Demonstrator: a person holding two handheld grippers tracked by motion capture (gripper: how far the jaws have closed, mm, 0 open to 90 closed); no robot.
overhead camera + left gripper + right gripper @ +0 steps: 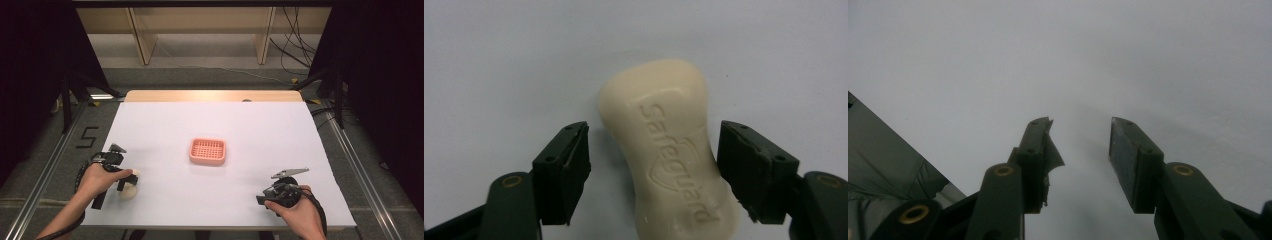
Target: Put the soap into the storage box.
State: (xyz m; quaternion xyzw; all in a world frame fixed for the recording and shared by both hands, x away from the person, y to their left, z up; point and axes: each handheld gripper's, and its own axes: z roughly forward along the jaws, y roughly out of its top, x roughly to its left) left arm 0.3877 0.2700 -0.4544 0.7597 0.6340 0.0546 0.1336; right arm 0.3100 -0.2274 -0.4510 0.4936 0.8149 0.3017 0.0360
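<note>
- Left gripper (654, 170): jaws spread either side of the soap bar (669, 150), right pad about touching its flank, left pad with a gap. Not clamped.
- Soap lies flat on the white table cover (225, 200), near-left corner, embossed face up, long axis running away from the camera.
- Handling guess: rigid, moderately light, smooth waxy skin so likely slippery. Best hold is across the narrow waist, where the pads now stand; the curved flanks could squirt it out if squeezed off-centre.
- Left hand (102, 177) wraps the gripper body, forearm coming in from the near edge, tool angled down at the table.
- Right gripper (1080, 150): jaws apart, empty, over bare cover at near-right; right hand (295, 205) holds it low.
- Farther out: pink slotted tray (207, 151) mid-table, well apart from the soap, probably the soap's destination.
</note>
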